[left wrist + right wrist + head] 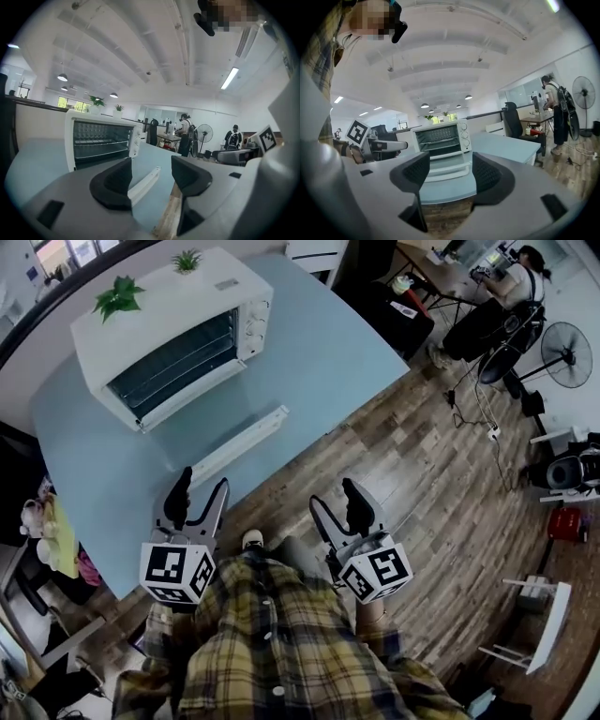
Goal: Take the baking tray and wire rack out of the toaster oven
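A white toaster oven (173, 334) stands at the back of a pale blue table (337, 352). Its door (239, 444) is folded down flat toward me. In the left gripper view, wire rack bars (101, 140) show inside the oven (70, 136). I cannot make out the baking tray there. My left gripper (199, 495) hovers at the table's near edge, well short of the door. It is open and empty (150, 180). My right gripper (337, 507) is over the wooden floor beside the table. It too is open and empty (446, 176), and it faces the oven (440, 138).
Two small potted plants (119, 296) sit on top of the oven. A person (516, 277) works at a desk at the far right, near a standing fan (565, 352) and an office chair (487, 329). Cables trail over the wooden floor (450, 484).
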Tool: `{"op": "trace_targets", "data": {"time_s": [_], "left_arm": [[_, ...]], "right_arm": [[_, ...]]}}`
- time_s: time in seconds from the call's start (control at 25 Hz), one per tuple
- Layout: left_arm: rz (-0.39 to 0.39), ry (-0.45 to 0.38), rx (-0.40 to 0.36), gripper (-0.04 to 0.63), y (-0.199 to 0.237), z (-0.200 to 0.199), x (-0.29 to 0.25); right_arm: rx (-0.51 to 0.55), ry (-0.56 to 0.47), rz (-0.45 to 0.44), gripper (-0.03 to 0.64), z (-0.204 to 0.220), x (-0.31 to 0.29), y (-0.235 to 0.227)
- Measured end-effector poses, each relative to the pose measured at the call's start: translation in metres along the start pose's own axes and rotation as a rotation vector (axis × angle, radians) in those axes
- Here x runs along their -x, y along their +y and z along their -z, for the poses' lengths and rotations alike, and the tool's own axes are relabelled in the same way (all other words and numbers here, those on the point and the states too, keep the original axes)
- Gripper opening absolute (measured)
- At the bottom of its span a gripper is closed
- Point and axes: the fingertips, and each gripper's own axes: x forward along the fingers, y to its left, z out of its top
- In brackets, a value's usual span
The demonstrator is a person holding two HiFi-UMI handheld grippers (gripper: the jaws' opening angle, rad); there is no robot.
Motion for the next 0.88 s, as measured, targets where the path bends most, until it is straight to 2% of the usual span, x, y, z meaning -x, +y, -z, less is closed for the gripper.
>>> {"op": "trace_targets", "data": {"time_s": [0.4, 0.64, 0.88], "left_arm": [[-0.186, 0.012, 0.069, 0.256, 0.043, 0.010, 0.010], [-0.328, -0.034, 0.125, 0.253, 0.079, 0.000, -0.002], [-0.416, -0.099, 0.137, 0.252, 0.097, -0.028, -0.033]], "right_arm": [[-0.018, 0.037, -0.123, 0.265, -0.006, -0.061, -0.009], [0.022, 0.065, -0.286, 0.265, -0.016, -0.135, -0.006], [0.062, 0.090, -0.482, 0.265, -0.038, -0.196, 0.001]]}}
